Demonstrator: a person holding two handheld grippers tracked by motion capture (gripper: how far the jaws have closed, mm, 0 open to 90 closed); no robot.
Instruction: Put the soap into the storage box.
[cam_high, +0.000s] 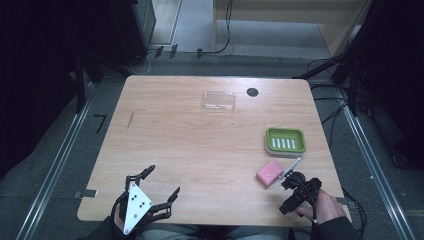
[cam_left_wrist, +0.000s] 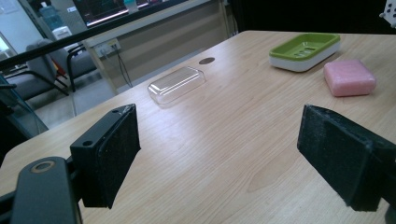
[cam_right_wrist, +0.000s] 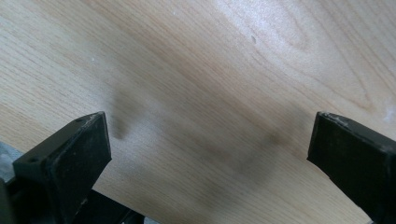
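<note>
On the wooden counter (cam_high: 200, 145) a pink bar of soap (cam_high: 269, 173) lies near the front right, just in front of a green soap dish (cam_high: 285, 140) with a white slotted insert. The two are close but apart. Farther back, near the middle of the far edge, sits a clear plastic lid (cam_high: 219, 100), with a small dark round cap (cam_high: 252, 92) just to its right.

The left tongs (cam_high: 164, 184) hover at the front left corner, jaws spread wide and holding nothing; a grey three-cornered plate sits on top. In the left gripper view the soap (cam_left_wrist: 350, 77), the dish (cam_left_wrist: 304, 51) and the lid (cam_left_wrist: 177, 84) all lie beyond the parted jaws.

The right tongs (cam_high: 291, 192) are at the front right, just beside the soap, held in the person's right hand (cam_high: 327, 206). The right gripper view shows their jaws released, wide apart over bare wood grain.
</note>
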